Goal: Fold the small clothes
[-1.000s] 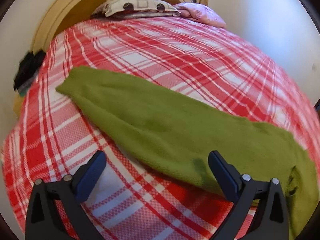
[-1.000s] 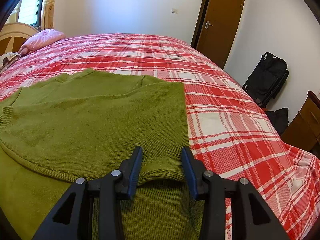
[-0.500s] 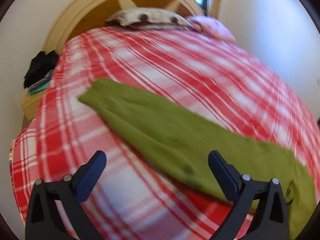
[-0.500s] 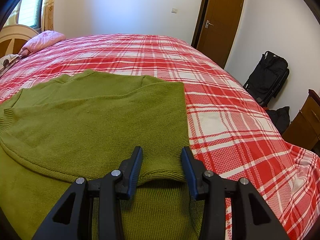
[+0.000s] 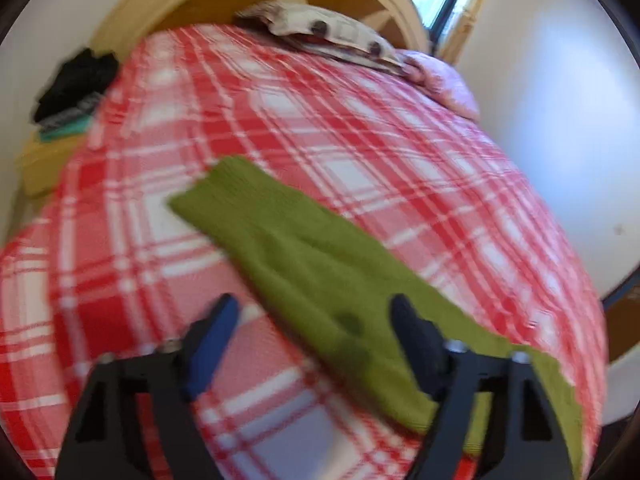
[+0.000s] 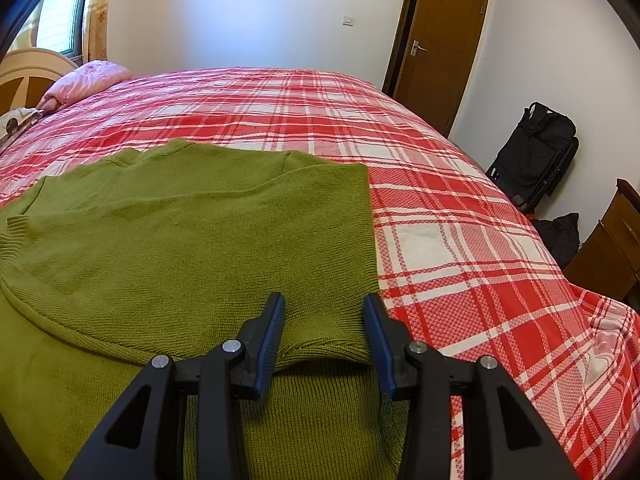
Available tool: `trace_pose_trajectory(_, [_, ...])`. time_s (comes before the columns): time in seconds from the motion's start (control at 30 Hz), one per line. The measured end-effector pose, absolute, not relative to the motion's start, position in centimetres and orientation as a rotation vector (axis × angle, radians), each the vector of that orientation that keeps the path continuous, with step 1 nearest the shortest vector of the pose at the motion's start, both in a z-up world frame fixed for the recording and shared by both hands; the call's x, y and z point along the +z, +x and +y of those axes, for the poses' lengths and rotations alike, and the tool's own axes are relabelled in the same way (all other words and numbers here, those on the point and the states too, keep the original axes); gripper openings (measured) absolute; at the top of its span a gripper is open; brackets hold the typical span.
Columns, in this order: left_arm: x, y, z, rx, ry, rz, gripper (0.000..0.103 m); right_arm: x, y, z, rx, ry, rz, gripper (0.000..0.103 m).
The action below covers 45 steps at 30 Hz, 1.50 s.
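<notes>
A green knit sweater (image 6: 200,240) lies flat on the red plaid bed, its right part folded over the body. One long sleeve (image 5: 288,232) stretches away to the upper left, ending in a ribbed cuff (image 5: 208,188). My left gripper (image 5: 315,304) hovers over the near part of that sleeve. Its jaws are closing; the sleeve's edge lies under and between them, and the pads do not touch it. This view is blurred by motion. My right gripper (image 6: 324,300) stands half open over the folded edge, and its pads are clear of the cloth.
The plaid bedcover (image 5: 360,140) runs to a cream headboard with pillows (image 5: 328,36) and a pink bundle (image 5: 448,84). A bedside table with dark things (image 5: 76,84) stands at the left. A brown door (image 6: 440,40), a black folded bag (image 6: 536,160) and a wooden cabinet (image 6: 612,248) are at the right.
The left gripper has swung and rolled, so the sleeve and cuff now sit further right in its view, and its jaws have narrowed. The right gripper has not moved.
</notes>
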<state>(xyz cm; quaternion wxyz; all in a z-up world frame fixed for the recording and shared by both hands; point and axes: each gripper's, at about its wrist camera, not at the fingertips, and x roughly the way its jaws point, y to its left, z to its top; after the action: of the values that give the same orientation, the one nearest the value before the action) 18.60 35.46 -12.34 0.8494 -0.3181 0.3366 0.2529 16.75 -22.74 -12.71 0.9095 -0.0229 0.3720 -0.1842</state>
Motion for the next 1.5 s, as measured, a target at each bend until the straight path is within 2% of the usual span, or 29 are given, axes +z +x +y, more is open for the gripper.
trace_pose_trajectory(0.07, [-12.6,19.0,35.4,0.533,-0.676,0.715,0.066,-12.7,16.7,-22.8,-0.379,-0.046,0.767,0.042])
trace_pose_trajectory(0.13, [-12.8,19.2,35.5,0.552,-0.683,0.713,0.05,-12.7,16.7,-22.7,-0.378,-0.045,0.767,0.043])
trace_pose_trajectory(0.2, [-13.1,18.8,36.1,0.562,-0.723,0.702,0.016,-12.7,16.7,-22.7,-0.379,-0.045,0.767,0.043])
trace_pose_trajectory(0.23, [-13.3,18.7,36.5,0.557,-0.745,0.702,0.01,-12.7,16.7,-22.7,-0.379,-0.046,0.767,0.043])
trace_pose_trajectory(0.3, [-13.4,18.3,37.1,0.527,-0.783,0.692,0.007,-12.7,16.7,-22.7,-0.379,-0.045,0.766,0.043])
trace_pose_trajectory(0.6, [-8.6,19.7,32.6,0.489,-0.579,0.613,0.005,-12.7,16.6,-22.8,-0.376,-0.04,0.765,0.043])
trace_pose_trajectory(0.73, [-4.7,21.0,26.1,0.381,-0.403,0.535,0.005,-12.7,16.6,-22.8,-0.375,-0.039,0.765,0.043])
trace_pose_trajectory(0.87, [-3.0,22.1,18.8,0.226,-0.265,0.522,0.005,-12.7,16.6,-22.8,-0.371,-0.031,0.763,0.043])
trace_pose_trajectory(1.1, [-4.8,22.6,6.1,-0.004,-0.082,0.565,0.005,-12.7,16.6,-22.8,-0.372,-0.032,0.763,0.043])
trace_pose_trajectory(1.27, [-9.1,23.6,0.9,-0.063,0.007,0.708,0.005,-12.7,16.6,-22.8,-0.373,-0.034,0.764,0.043])
trace_pose_trajectory(1.47, [-10.9,22.7,0.0,-0.095,0.064,0.812,0.016,-12.7,16.9,-22.7,-0.378,-0.047,0.775,0.043])
trace_pose_trajectory(1.5, [-10.6,22.1,0.4,-0.107,0.059,0.805,0.028,-12.6,16.9,-22.7,-0.375,-0.045,0.78,0.043])
